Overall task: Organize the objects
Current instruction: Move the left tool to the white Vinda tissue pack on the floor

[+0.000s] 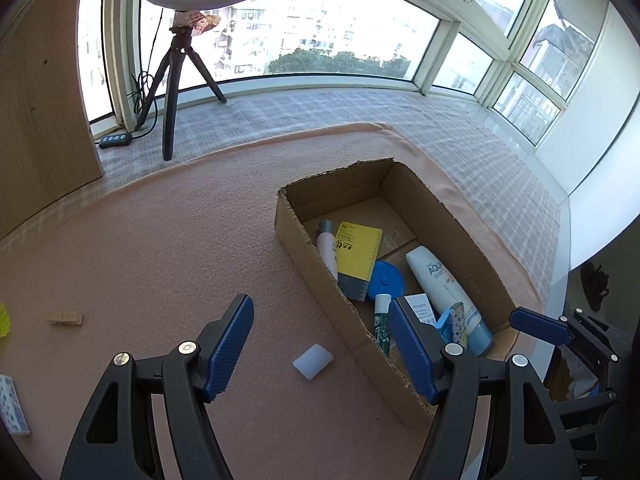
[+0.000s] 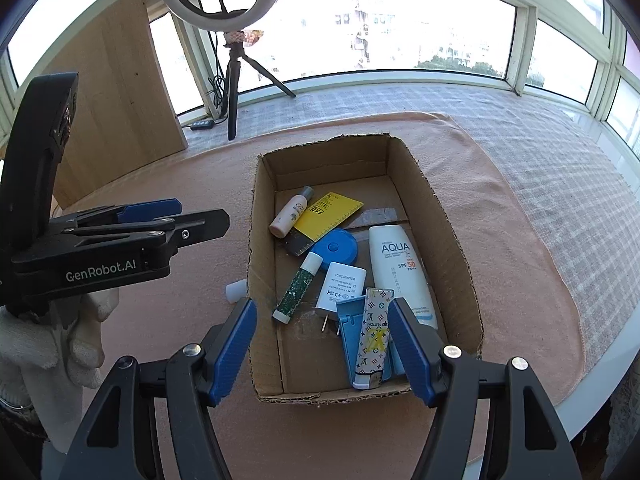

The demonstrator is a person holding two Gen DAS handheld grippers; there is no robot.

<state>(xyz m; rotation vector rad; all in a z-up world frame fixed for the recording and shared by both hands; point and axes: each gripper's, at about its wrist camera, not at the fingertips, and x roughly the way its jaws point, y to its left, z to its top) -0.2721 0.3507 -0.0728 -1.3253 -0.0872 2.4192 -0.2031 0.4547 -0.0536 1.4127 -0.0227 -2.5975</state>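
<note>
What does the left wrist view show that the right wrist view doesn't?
Only the left wrist view shows the wooden clothespin and a patterned pack at the left edge of the mat. Only the right wrist view shows the white power adapter flat in the box, and a gloved hand. Both show the cardboard box, the AQUA sunscreen bottle, the yellow ruler and the small white block beside the box.

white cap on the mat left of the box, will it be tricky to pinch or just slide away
The white cap looks small, smooth and rounded, so the pads may slip off it. It is probably very light and would likely skid on the pink mat if nudged. It lies close beside the cardboard box, which crowds the open left gripper.
</note>
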